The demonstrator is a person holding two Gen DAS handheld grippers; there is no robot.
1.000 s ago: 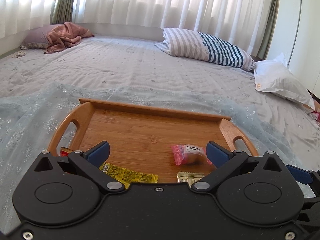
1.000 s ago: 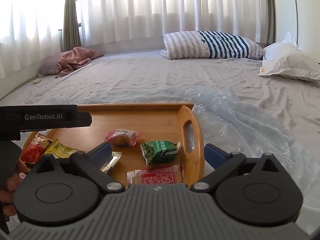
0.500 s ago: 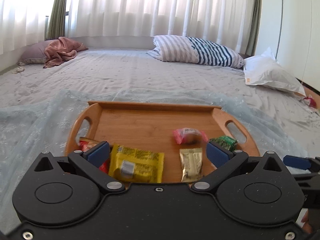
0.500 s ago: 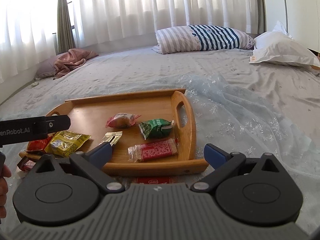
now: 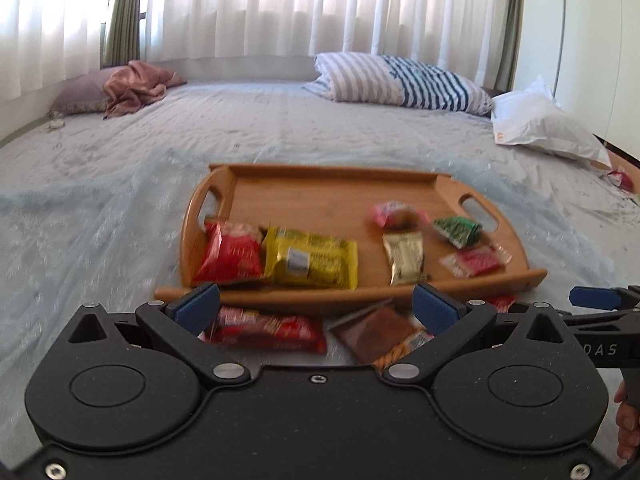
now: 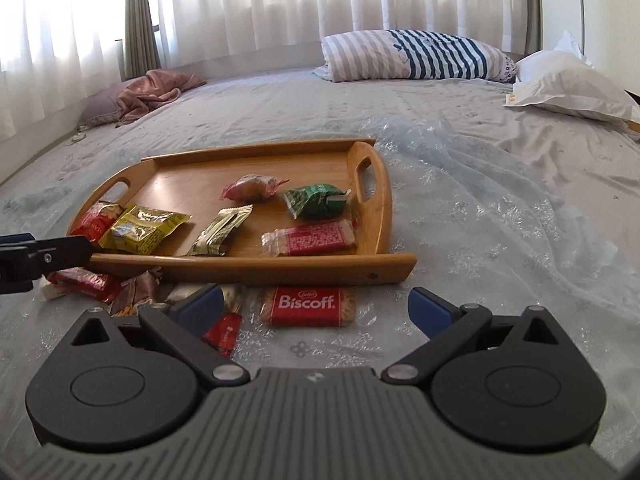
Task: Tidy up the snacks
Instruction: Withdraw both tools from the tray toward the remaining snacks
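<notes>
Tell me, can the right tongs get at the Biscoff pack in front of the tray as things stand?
Probably yes. The right tongs are open and empty, and the Biscoff pack lies flat on the bedspread right between the fingers, short of the tray. Nothing covers it.

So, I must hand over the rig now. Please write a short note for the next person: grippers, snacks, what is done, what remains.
Left hand-held gripper: open, empty. Right hand-held gripper: open, empty.
Tray on the bed holds six snacks, among them the yellow pack and green pack.
Left on the bed before the tray: Biscoff, red bar, brown pack, some small packets.
Next: probably move these into the tray.
</notes>
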